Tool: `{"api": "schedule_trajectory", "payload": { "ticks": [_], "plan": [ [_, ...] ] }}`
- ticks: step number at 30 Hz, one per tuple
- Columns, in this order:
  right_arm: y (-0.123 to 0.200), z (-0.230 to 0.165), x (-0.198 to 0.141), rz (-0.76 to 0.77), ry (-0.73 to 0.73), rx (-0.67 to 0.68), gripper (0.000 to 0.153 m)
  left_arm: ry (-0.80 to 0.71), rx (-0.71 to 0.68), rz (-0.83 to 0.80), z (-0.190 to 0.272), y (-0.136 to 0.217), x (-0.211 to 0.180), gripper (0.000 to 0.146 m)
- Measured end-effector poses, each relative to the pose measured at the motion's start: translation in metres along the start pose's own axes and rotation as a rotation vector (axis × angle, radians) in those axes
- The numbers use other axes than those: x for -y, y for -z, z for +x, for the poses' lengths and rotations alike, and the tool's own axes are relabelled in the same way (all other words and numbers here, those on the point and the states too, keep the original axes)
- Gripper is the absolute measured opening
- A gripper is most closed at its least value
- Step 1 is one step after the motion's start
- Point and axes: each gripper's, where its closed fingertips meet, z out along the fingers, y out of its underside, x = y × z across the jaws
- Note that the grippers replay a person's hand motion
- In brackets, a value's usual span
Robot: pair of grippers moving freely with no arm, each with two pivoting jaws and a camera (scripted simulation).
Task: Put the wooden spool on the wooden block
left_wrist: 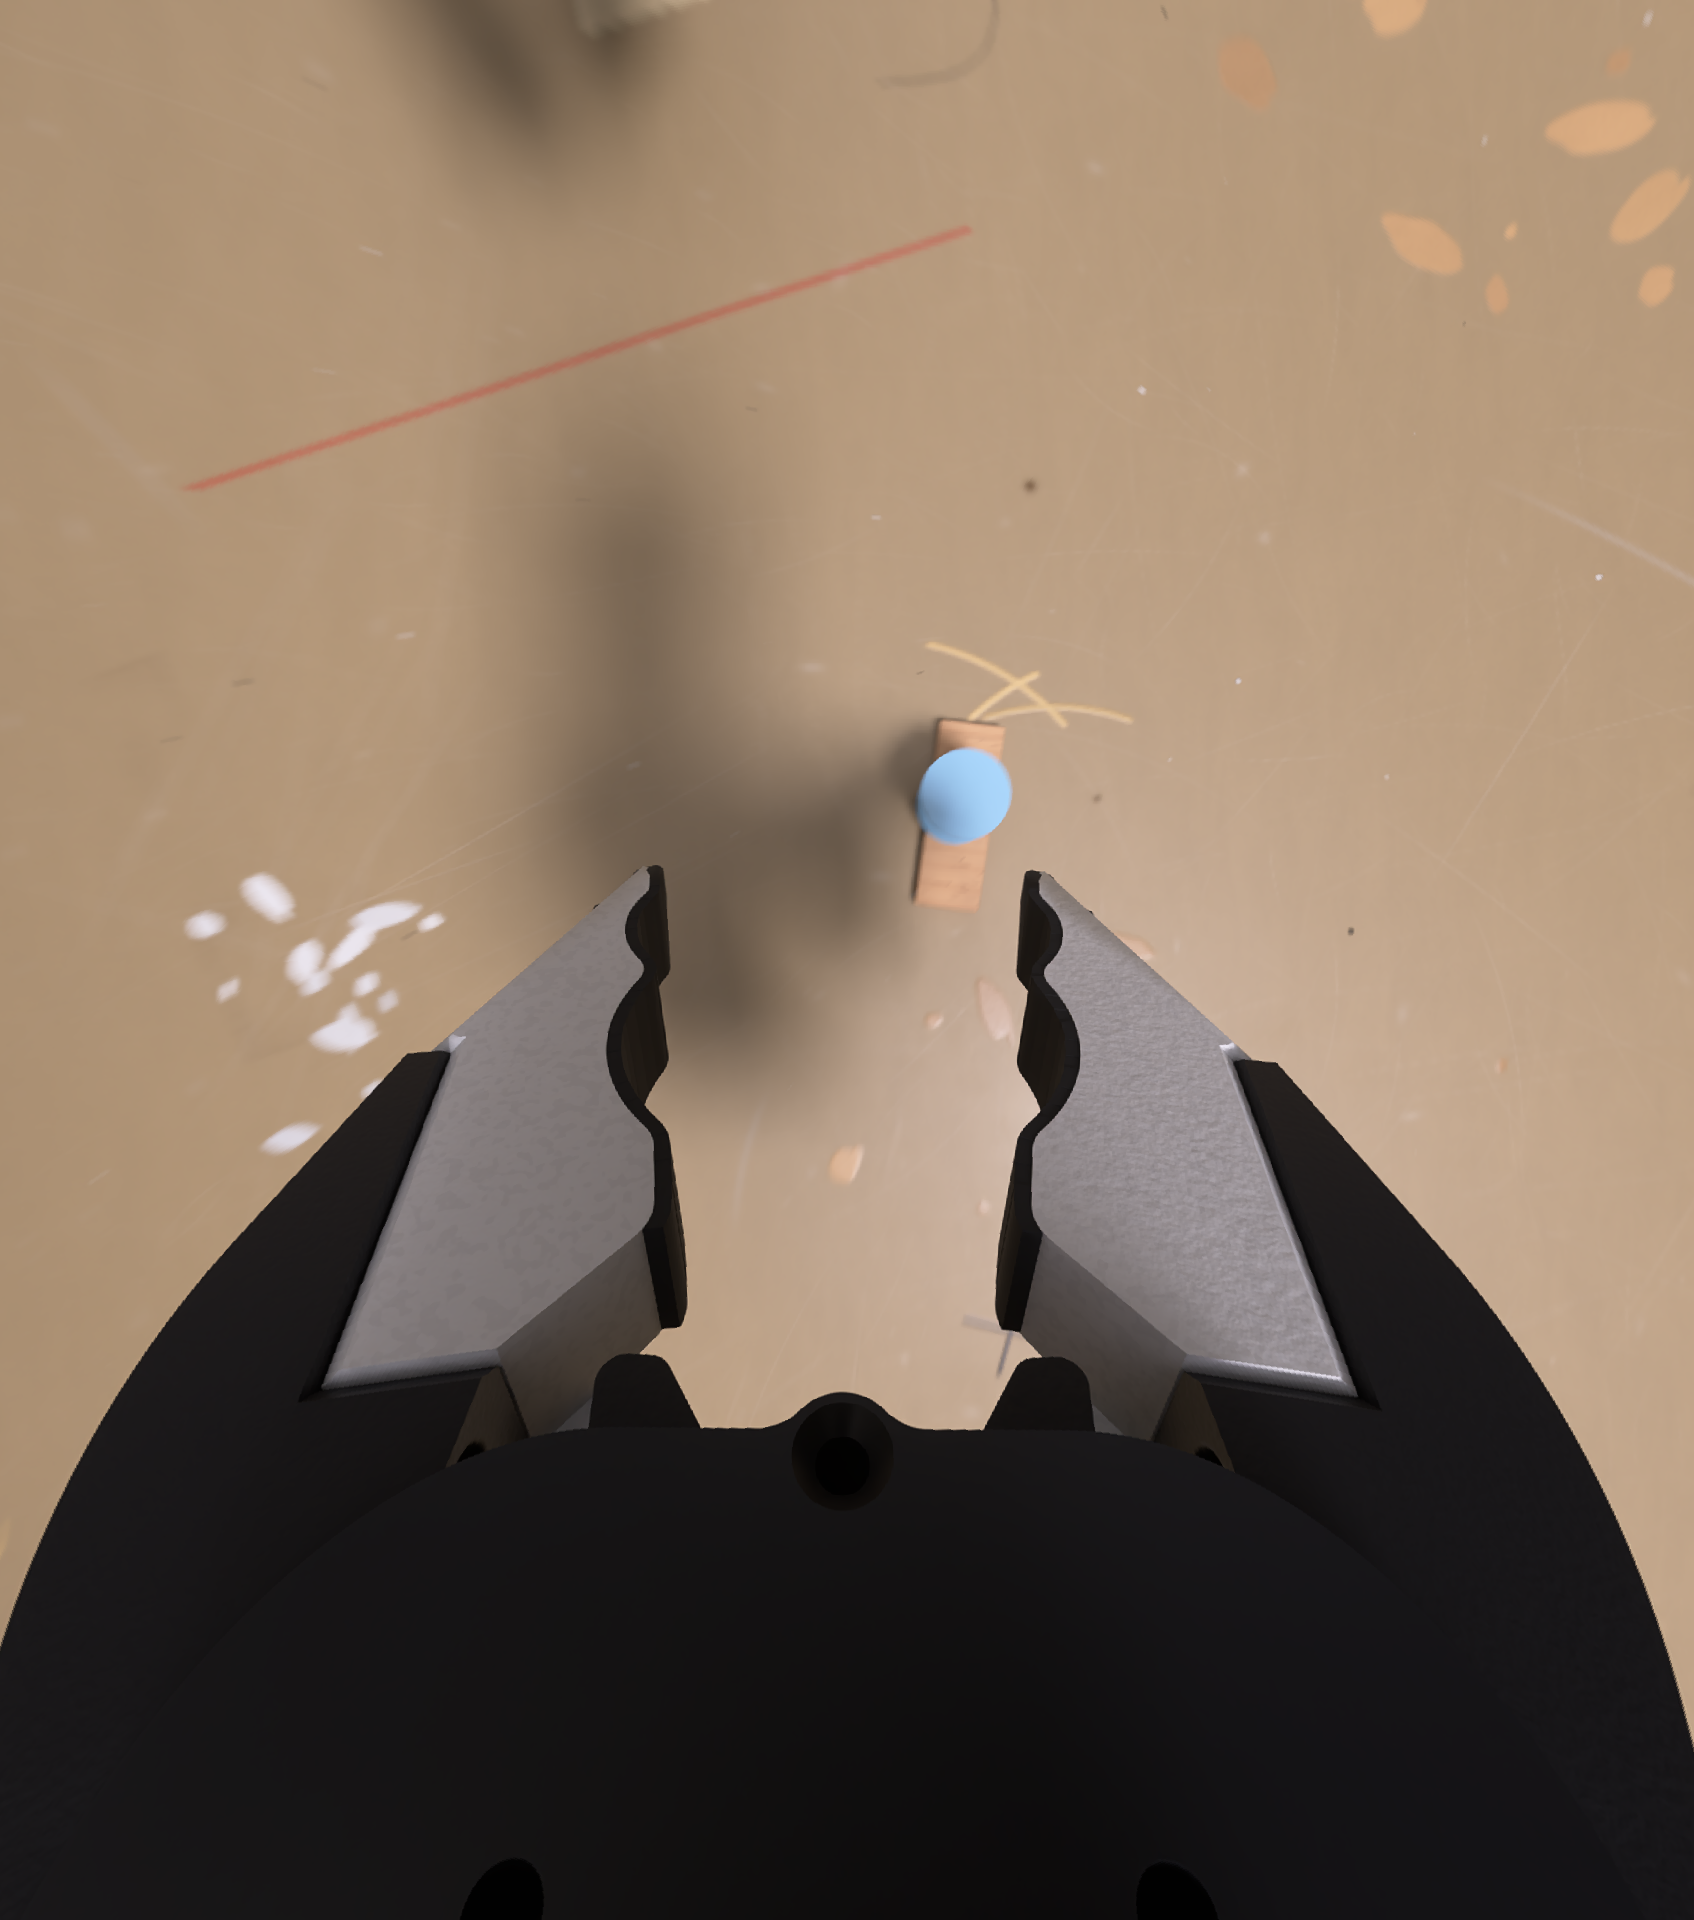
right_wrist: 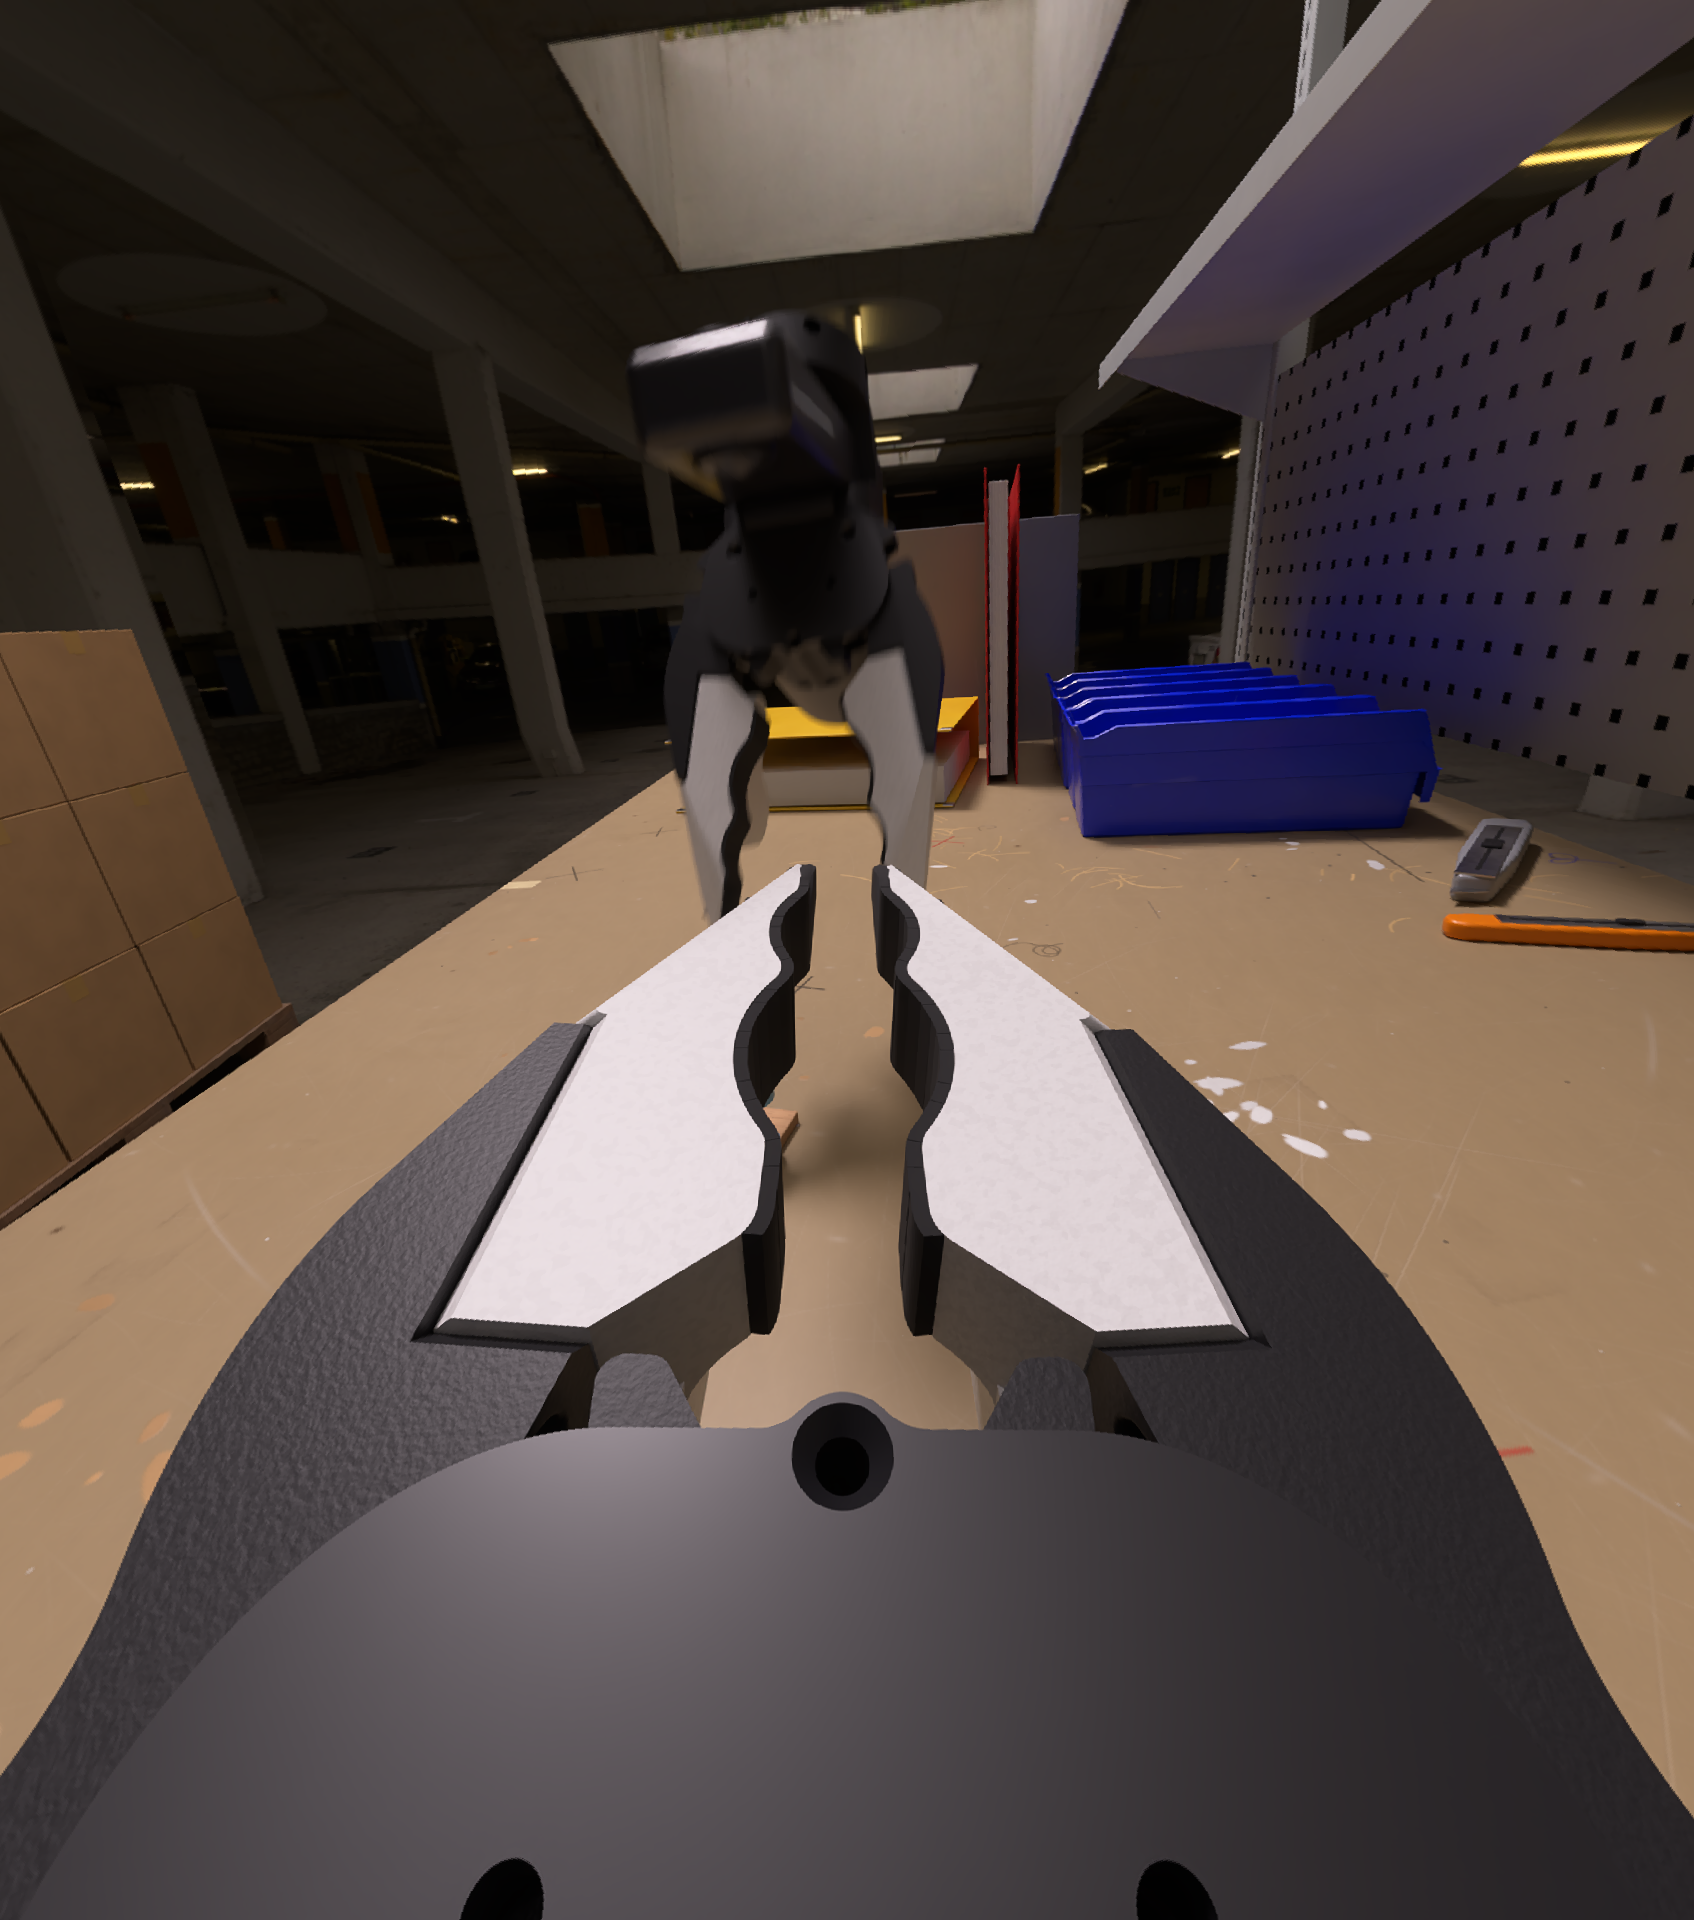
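Observation:
In the left wrist view a small wooden block (left_wrist: 952,878) lies flat on the tan workbench. A light blue, round-topped spool (left_wrist: 963,795) stands on the block, seen from above. My left gripper (left_wrist: 841,878) is open and empty, hovering above the bench just left of and nearer than the block. In the right wrist view the left gripper (right_wrist: 815,842) shows blurred, pointing down. My right gripper (right_wrist: 843,878) is low and level, its jaws almost together with nothing between them. A corner of the block (right_wrist: 783,1124) peeks past its left finger.
Stacked blue bins (right_wrist: 1238,758), a grey cutter (right_wrist: 1492,857) and an orange utility knife (right_wrist: 1596,932) lie at the back right by a pegboard wall (right_wrist: 1549,468). A yellow box (right_wrist: 957,727) stands behind. Cardboard boxes (right_wrist: 43,883) stand past the bench's left edge.

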Motion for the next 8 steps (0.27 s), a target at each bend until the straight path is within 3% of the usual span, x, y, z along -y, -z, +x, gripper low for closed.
{"api": "schedule_trajectory", "payload": {
  "ticks": [4,8],
  "plan": [
    [0.001,0.0,0.001,0.007,0.0,0.0,0.01,0.025,0.202,0.032,-0.041,0.078,-0.015,0.065],
    [0.0,-0.001,0.001,0.003,-0.002,0.004,0.011,0.167,0.356,-0.099,-0.096,0.133,-0.091,0.061]
  ]
}}
